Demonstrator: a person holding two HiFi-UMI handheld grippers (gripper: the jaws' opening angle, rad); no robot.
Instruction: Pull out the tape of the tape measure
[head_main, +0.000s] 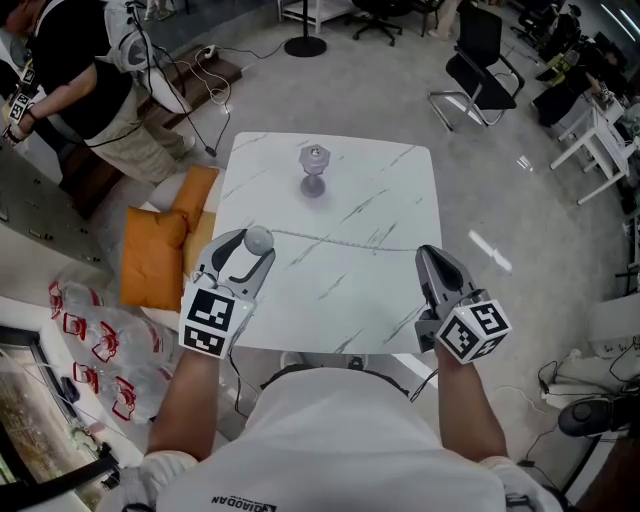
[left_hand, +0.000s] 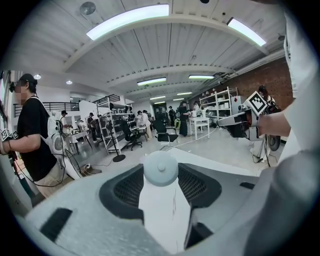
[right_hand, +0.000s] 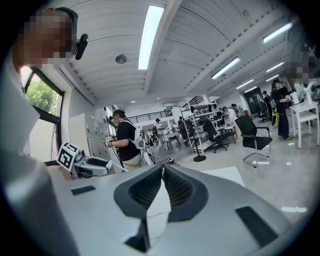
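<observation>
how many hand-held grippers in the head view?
2. The left hand-held gripper, at the white marble table's left edge, clamps a round pale-grey tape measure case; the right hand-held gripper, near its right edge, pinches the thin white tape stretched between them. None seem hidden.

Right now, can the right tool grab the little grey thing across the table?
Probably not yet: the right tool is shut on the tape, though nothing blocks the grey thing.

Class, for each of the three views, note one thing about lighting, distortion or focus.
Head view: even light, glare patches on the floor. Left gripper view: fisheye bends the ceiling lights; the close tape measure looks soft. Right gripper view: same fisheye curve, dark corners, bright window at left.
</observation>
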